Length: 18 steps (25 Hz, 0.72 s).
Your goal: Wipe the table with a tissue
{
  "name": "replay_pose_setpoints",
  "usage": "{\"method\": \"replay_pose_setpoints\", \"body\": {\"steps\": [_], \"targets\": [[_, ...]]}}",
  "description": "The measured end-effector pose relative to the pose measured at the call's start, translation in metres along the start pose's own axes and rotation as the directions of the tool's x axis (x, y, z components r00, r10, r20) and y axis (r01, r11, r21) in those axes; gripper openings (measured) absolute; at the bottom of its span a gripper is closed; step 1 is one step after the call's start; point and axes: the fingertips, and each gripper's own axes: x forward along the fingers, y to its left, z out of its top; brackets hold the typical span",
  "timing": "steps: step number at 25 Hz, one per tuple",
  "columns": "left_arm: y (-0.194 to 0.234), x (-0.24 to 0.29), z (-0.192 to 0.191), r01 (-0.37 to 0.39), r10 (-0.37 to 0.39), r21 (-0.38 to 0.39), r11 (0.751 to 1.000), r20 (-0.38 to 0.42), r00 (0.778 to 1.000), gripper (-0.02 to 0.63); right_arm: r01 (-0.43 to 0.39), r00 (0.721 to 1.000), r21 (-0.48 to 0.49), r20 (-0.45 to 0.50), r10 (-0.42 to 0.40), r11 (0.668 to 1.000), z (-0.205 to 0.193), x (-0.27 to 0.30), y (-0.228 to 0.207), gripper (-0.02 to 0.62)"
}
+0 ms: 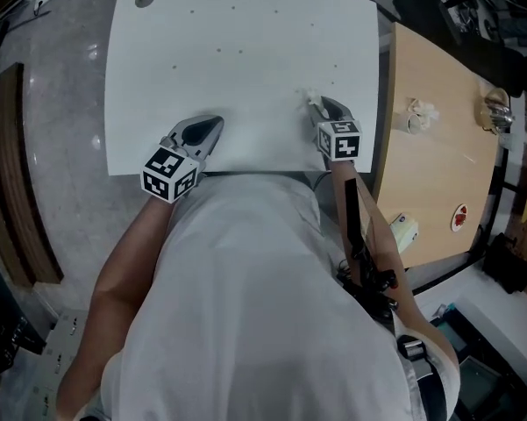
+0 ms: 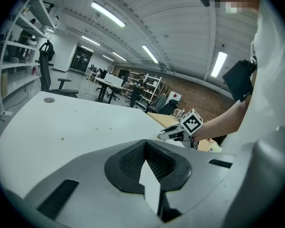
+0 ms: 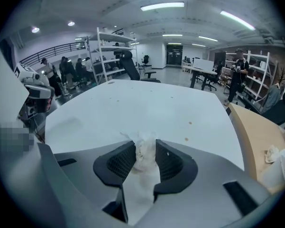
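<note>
Right gripper view: tissue (image 3: 144, 152) wedged between fingers (image 3: 119, 162), above table (image 3: 133, 108).

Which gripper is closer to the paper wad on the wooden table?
Right. The right gripper, clamping a tissue, is left of the paper wad; the left gripper is farther left.
</note>
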Motion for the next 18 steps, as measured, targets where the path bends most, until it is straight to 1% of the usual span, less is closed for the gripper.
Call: {"method": "replay_pose_setpoints", "body": {"steps": [7, 10, 13, 15, 18], "targets": [[0.012, -0.019, -0.006, -0.048, 0.049, -0.033, 0.998, 0.019, 0.999, 0.005, 0.072, 0.996, -0.038, -0.054, -0.074, 0.997, 0.007, 0.020, -0.016, 0.124], [0.017, -0.027, -0.011, -0.062, 0.063, -0.047, 0.997, 0.019, 0.998, 0.005, 0.098, 0.991, -0.076, -0.085, -0.104, 0.992, 0.001, 0.024, -0.017, 0.124], [0.019, -0.032, -0.015, -0.065, 0.066, -0.050, 0.997, 0.015, 0.998, 0.005, 0.128, 0.986, -0.117, -0.092, -0.139, 0.985, 0.001, 0.026, -0.014, 0.123], [0.019, -0.034, -0.018, -0.065, 0.066, -0.054, 0.996, 0.014, 0.998, 0.005, 0.139, 0.983, -0.128, -0.103, -0.152, 0.982, 0.002, 0.027, -0.011, 0.123], [0.019, -0.037, -0.023, -0.061, 0.062, -0.063, 0.996, 0.011, 0.998, 0.005, 0.134, 0.981, -0.135, -0.120, -0.150, 0.982, 0.004, 0.028, -0.003, 0.123]]}}
